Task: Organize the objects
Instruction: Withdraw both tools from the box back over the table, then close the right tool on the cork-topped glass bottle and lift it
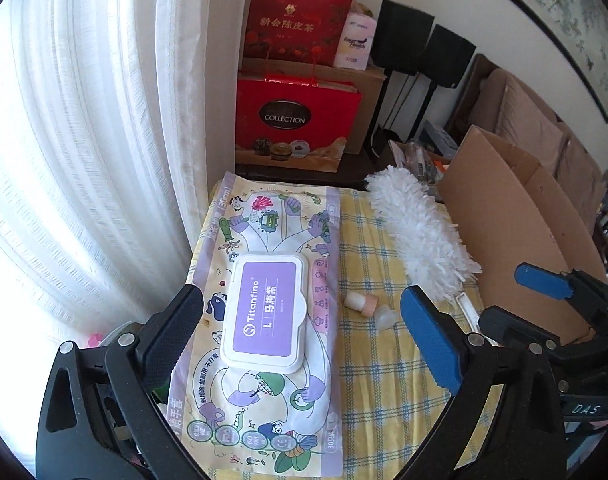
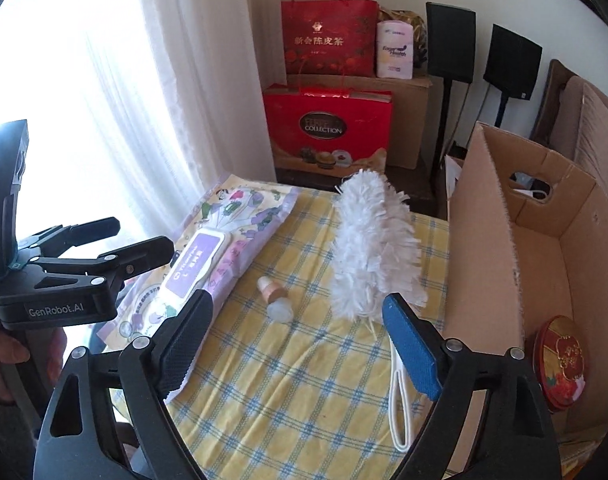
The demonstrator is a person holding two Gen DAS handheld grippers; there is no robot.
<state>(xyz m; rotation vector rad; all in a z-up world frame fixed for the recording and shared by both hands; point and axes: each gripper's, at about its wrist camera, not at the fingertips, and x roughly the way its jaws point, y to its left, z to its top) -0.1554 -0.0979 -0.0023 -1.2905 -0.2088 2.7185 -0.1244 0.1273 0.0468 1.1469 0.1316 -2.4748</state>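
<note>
Yellow checked cloth (image 2: pixel 304 380) bore the wipes (image 1: pixel 264 312), duster (image 2: pixel 367 252) and bottle (image 2: pixel 274 294) beside the box (image 2: pixel 483 260); both grippers, left (image 1: pixel 300 320) and right (image 2: pixel 300 344), hung spread and empty, seemingly approaching a first pick, which called for closing on one item.

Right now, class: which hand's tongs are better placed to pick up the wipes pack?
Left. The left tongs stand open astride the wipes pack; the right tongs face the duster and cardboard box.

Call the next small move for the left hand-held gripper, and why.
Probably lower the left hand-held gripper and close across the wipes pack. Its jaws are open and straddle the pack's lid without touching it, and the cardboard box beside the table stands open to receive it.
</note>
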